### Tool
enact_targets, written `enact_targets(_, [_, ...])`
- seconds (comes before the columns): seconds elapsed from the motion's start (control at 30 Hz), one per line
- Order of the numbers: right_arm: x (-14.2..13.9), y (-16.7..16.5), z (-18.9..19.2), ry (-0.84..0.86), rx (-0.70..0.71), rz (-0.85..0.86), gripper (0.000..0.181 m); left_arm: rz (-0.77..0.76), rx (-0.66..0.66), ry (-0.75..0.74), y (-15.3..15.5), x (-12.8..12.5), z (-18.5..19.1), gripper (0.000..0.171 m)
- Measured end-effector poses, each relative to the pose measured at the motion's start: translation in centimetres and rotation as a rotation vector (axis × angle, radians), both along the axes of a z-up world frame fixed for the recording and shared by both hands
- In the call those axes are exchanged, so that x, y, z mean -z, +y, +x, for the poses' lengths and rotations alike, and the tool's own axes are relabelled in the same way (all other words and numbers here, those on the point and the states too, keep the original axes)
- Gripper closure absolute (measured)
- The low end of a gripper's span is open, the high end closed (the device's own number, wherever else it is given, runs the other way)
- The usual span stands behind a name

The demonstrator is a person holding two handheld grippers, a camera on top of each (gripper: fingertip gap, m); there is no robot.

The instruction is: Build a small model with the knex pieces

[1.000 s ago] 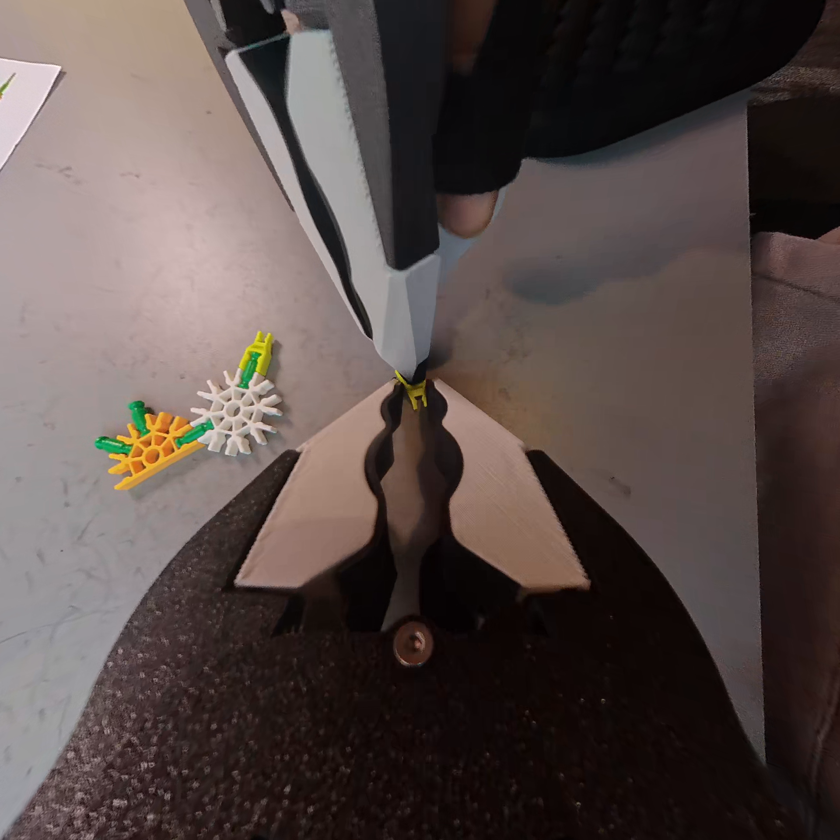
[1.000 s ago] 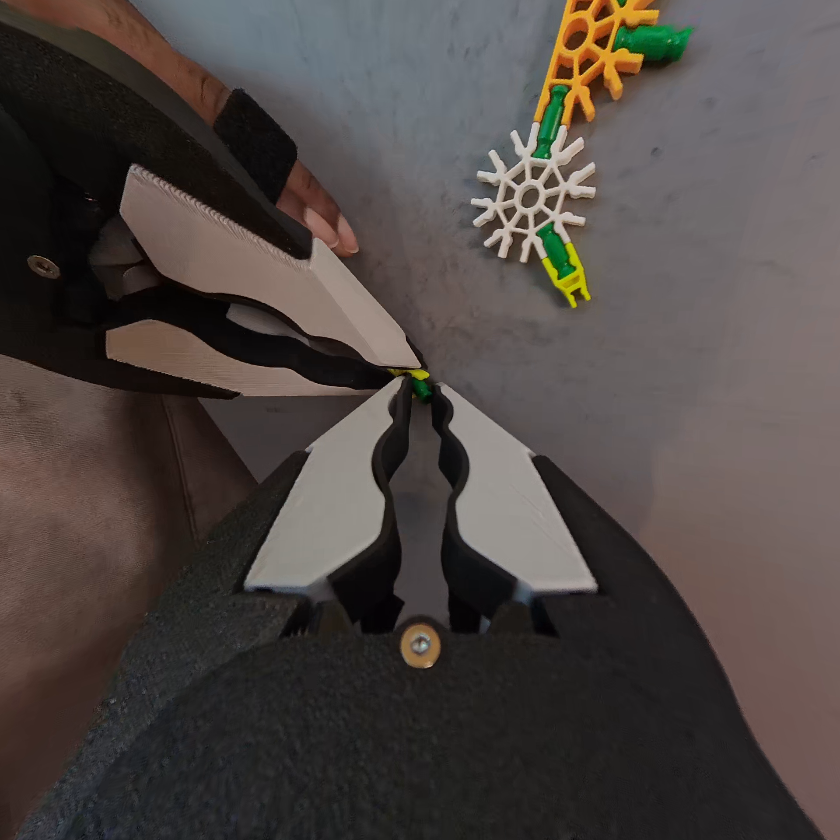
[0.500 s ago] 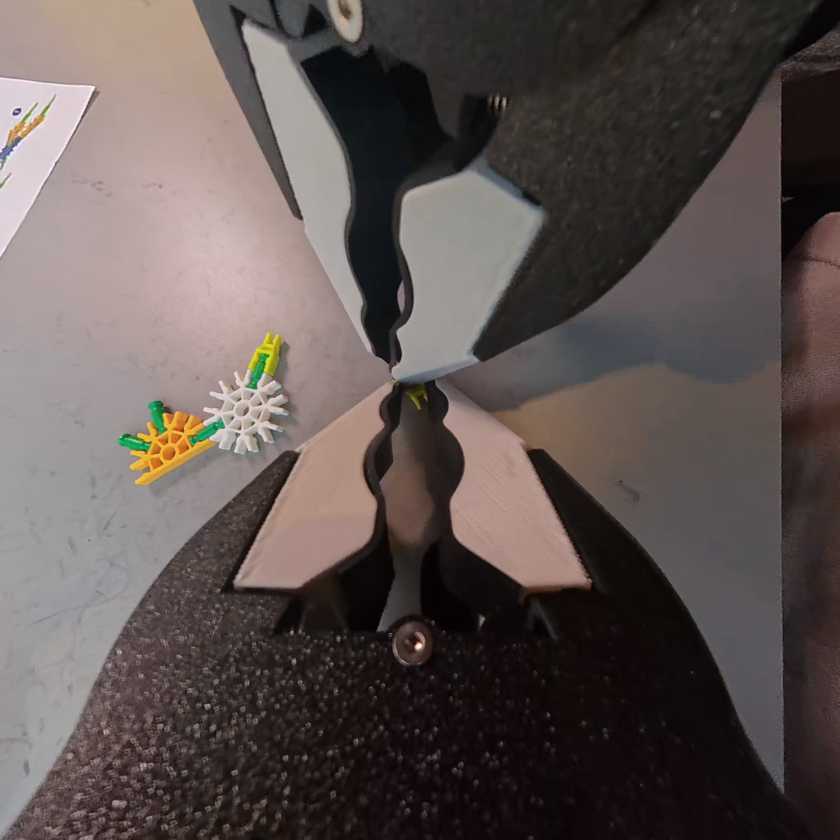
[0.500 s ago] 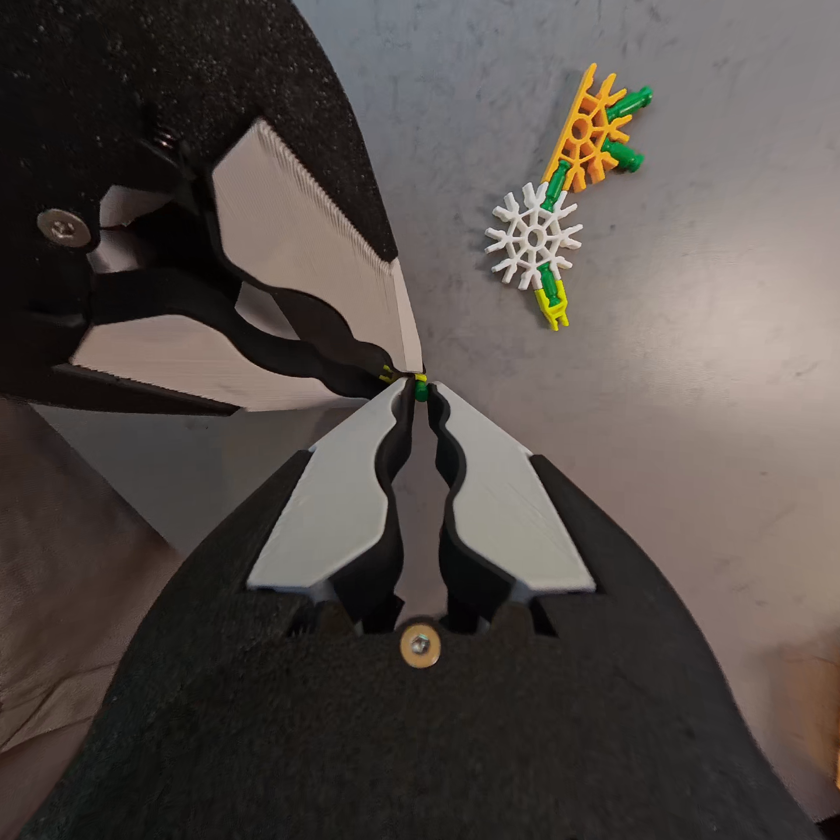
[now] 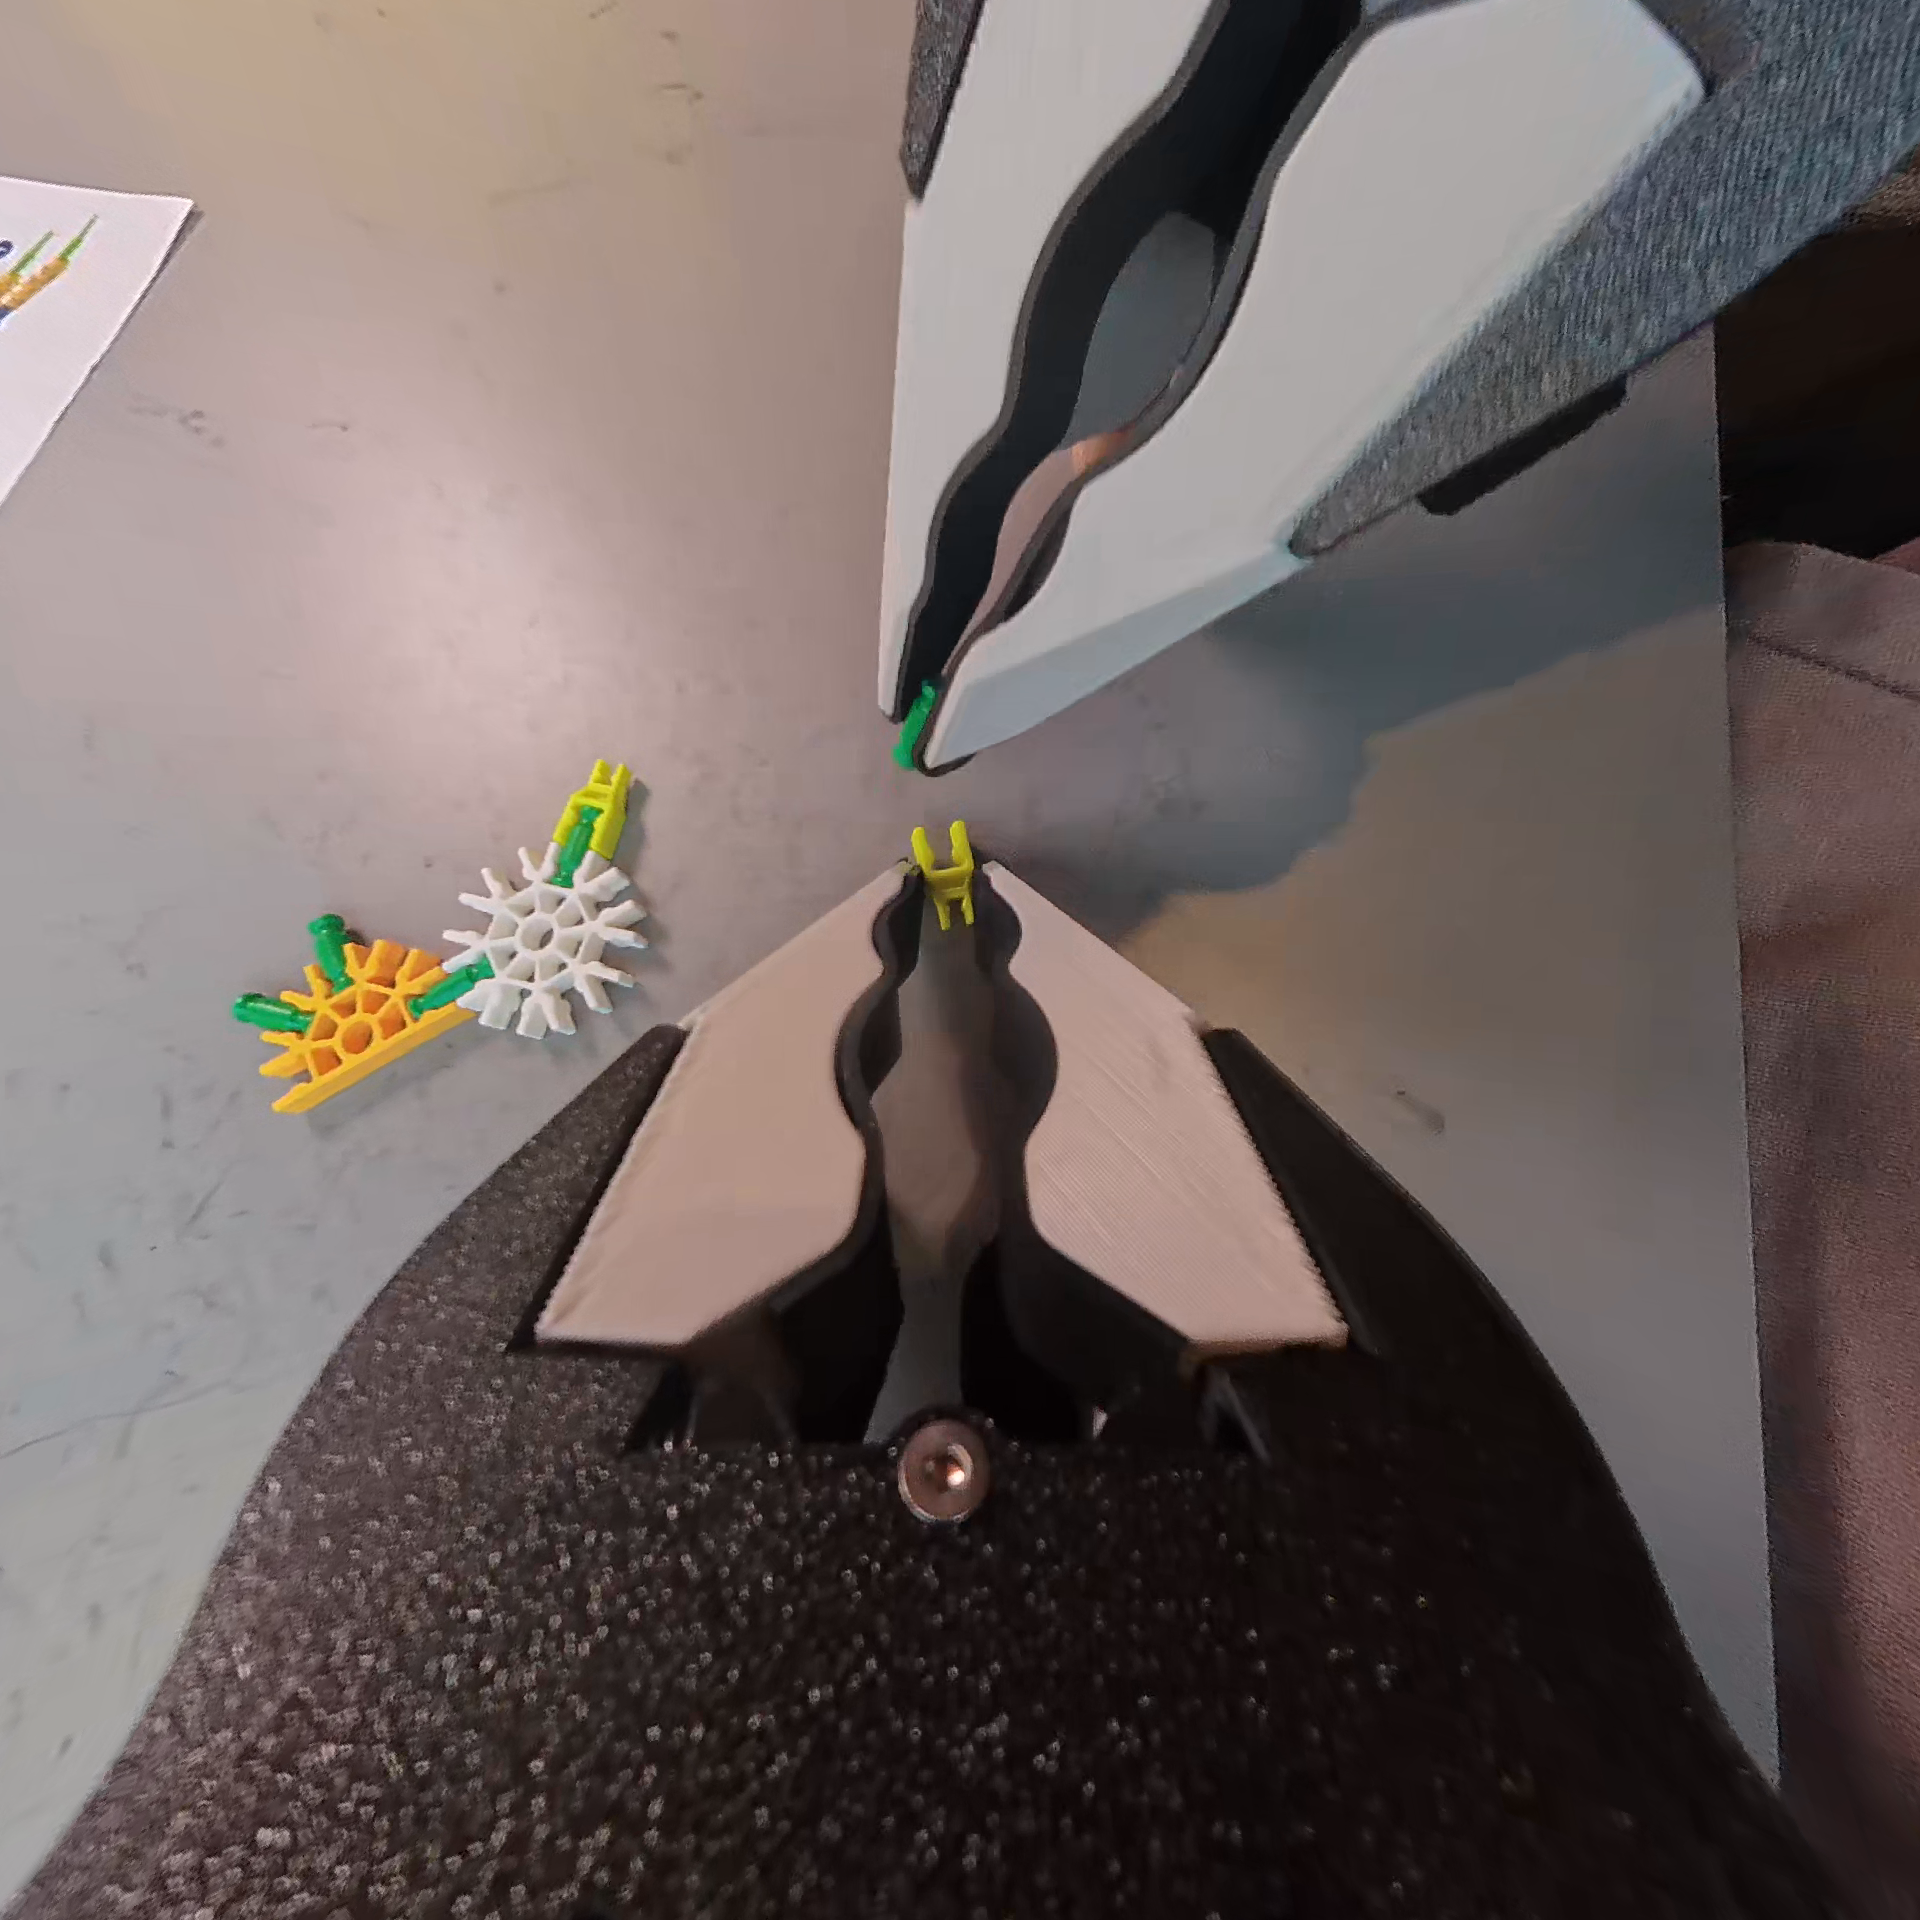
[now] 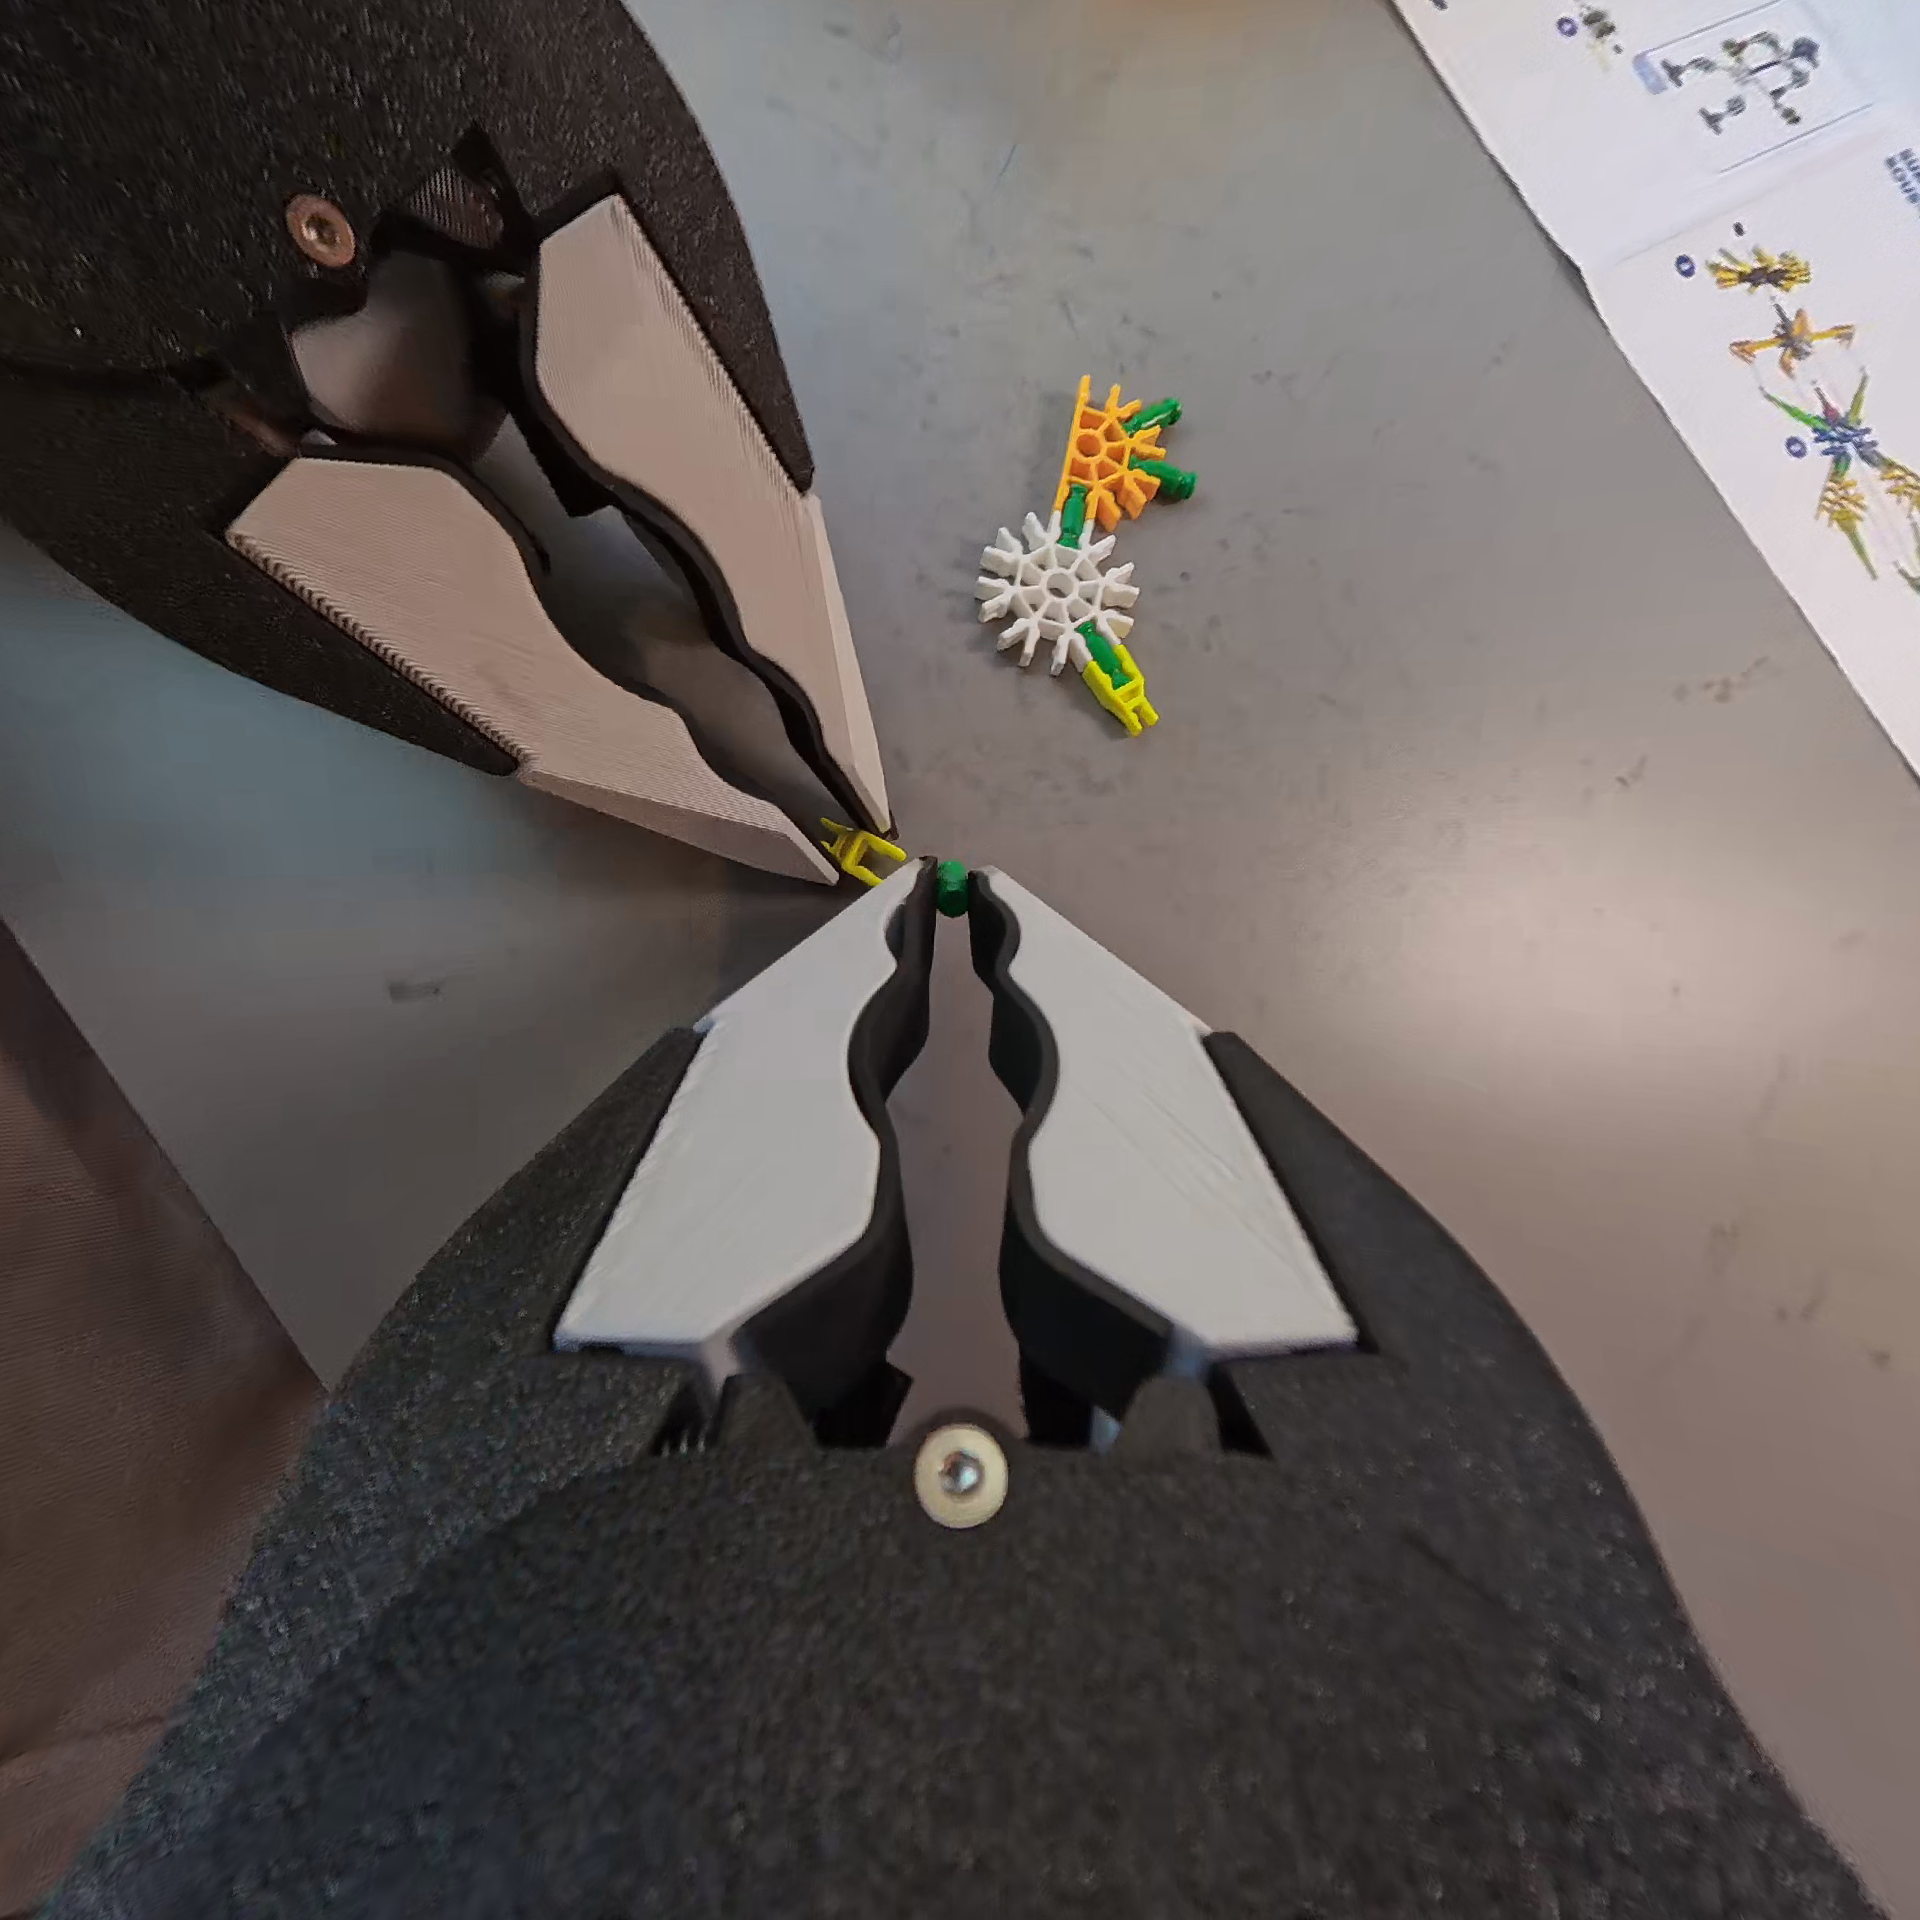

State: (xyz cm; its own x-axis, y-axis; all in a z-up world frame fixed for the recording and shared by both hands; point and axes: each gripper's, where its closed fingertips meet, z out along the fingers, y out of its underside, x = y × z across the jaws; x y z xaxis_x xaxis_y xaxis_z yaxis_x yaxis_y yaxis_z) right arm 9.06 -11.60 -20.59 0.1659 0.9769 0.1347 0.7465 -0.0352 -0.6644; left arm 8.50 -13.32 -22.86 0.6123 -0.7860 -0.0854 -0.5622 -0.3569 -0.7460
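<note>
yellow clip (image 5: 943, 885) sits pinched in the closed left gripper (image 5: 940, 868); right gripper (image 6: 948, 883), closed on a green rod (image 6: 951, 889), just apart, above the grey table (image 5: 416, 520) near its edge.

A scuffed grey table (image 5: 436, 499) fills both views under soft glare. Brownish fabric (image 5: 1829, 1039), perhaps a seat, lies beyond its near edge.

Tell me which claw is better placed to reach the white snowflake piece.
Probably right: the right claw, shut on a green rod, points nearly toward the white snowflake piece; it lies off to the left claw's side.
</note>
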Motion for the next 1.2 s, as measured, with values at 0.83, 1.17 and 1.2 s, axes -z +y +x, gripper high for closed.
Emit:
enact_targets(0.83, [-11.2,2.4,-0.2,0.726,-0.325,0.089,0.176,0.276,-0.046,-0.348,4.0,-7.4,-3.8,0.162])
enact_targets(1.17, [-10.0,1.8,-2.7,0.694,-0.439,0.103,0.177,-0.055,0.028,-0.576,3.1,-7.2,-3.6,0.148])
enact_targets(1.2, [-10.1,1.5,-3.1,0.697,-0.462,0.104,0.176,-0.122,0.049,-0.728,2.8,-8.7,-3.6,0.148])
